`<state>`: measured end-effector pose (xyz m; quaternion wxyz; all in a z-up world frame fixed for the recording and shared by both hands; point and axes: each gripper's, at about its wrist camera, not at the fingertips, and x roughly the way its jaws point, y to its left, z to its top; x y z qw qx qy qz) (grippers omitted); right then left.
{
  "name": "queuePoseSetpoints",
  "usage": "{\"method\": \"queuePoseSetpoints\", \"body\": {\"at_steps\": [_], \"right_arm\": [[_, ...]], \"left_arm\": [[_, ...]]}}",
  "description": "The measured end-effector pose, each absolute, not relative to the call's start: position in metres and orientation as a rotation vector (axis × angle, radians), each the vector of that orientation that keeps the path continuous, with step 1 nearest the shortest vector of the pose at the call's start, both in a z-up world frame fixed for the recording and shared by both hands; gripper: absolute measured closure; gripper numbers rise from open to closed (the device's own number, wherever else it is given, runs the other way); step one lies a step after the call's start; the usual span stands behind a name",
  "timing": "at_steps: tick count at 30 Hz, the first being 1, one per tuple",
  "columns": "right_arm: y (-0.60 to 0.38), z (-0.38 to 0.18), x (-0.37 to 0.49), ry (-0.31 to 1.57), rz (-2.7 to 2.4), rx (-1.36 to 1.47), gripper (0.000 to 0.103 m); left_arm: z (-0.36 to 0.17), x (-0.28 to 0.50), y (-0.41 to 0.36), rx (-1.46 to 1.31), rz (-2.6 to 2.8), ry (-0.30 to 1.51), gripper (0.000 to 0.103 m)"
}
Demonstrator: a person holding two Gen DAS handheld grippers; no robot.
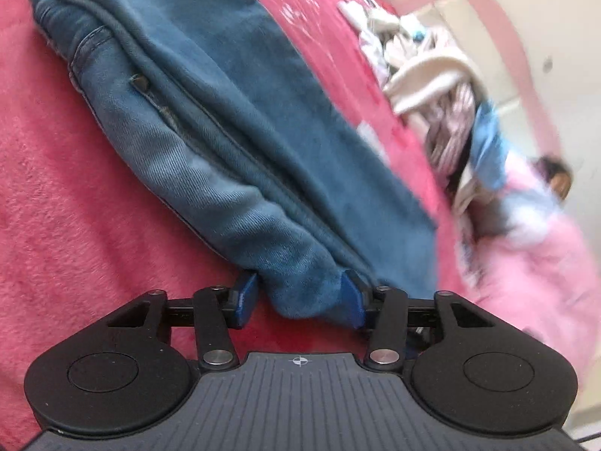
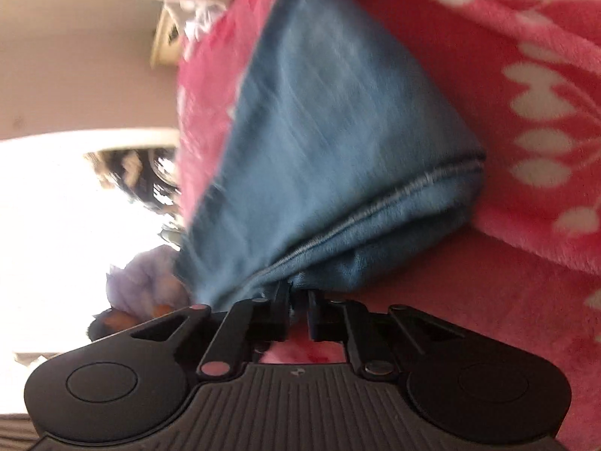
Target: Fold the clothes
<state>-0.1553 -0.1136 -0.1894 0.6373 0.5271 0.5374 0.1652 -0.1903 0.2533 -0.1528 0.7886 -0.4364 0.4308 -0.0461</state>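
Denim in a thick fold, a pair of blue jeans [image 1: 210, 120], lies doubled on the fuzzy pink blanket with white flower print [image 1: 56, 195], waistband and pocket rivet at the far end in the left view. The left gripper [image 1: 300, 297] has its blue-padded fingers [image 1: 246, 295] set fairly wide around a bunched corner of the cloth and pinching it. The right gripper [image 2: 298, 310] is drawn narrow, its black fingers nipping the seamed edge of the jeans [image 2: 319, 143], which rise from it in a taut wedge. Both views are tilted and smeared, so the garment seems to be mid-carry or mid-fold. To do this well, I judge both ends should travel together at one height so the layers stay stacked, and the edges should be laid square before either grip lets go; the thick bunch at the left could slip. A heap of pale unsorted clothes [image 1: 432, 86] lies well apart at the blanket's far side.
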Motion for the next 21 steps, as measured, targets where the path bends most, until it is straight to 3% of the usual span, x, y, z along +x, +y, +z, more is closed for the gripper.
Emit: {"method": "queuePoseSetpoints", "body": {"at_steps": [11,17,21], "right_arm": [[-0.122,-0.201,-0.141,1.156,0.397,1.556,0.096],[-0.112,-0.218,-0.138,1.165,0.369,1.594,0.096],[-0.105,-0.222,-0.137,1.206,0.352,1.588,0.088]], "left_arm": [[-0.151,-0.187,0.274,-1.217,-0.131,0.857,0.058],[-0.146,-0.192,0.275,-1.238,-0.159,0.869,0.056],[-0.143,-0.191,0.269,-1.262,-0.205,0.853,0.056]]}}
